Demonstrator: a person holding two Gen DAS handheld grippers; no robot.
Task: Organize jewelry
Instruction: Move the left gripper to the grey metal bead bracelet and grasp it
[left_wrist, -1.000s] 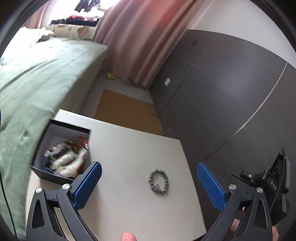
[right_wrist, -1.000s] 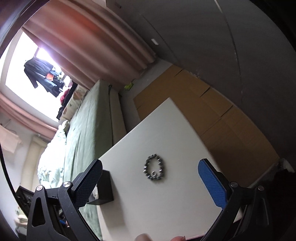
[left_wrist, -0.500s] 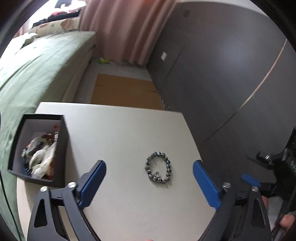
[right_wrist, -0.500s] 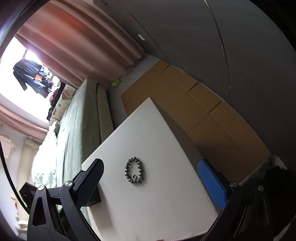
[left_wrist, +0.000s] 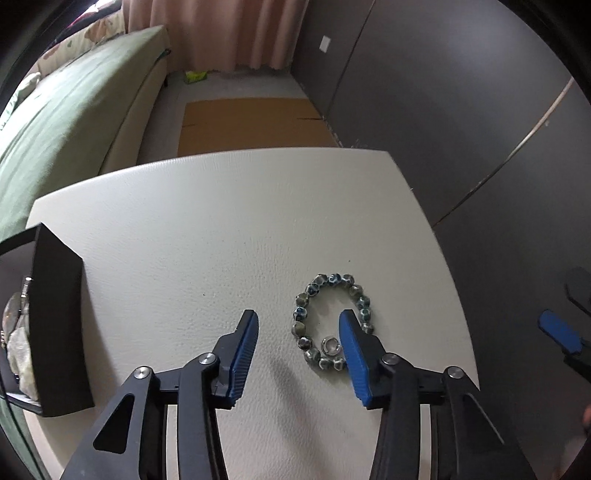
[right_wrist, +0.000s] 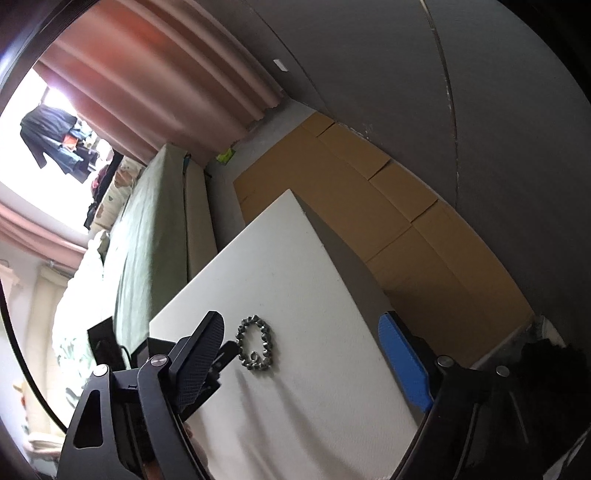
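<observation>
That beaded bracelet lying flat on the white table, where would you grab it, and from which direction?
Come from above and pinch one side of the grey-blue beaded bracelet, across the bead strand rather than the whole loop. It lies flat on the white table, so nothing sticks up to grab. The left tool is closing over its left arc, one finger inside the ring, one outside. Avoid the small silver ring.

The black box (left_wrist: 55, 325) is cut off at the frame edge, its contents (left_wrist: 18, 347) unreadable.

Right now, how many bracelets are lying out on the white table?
1. The beaded bracelet lies on the table near its right edge. More may be hidden inside the black box at the left.
</observation>
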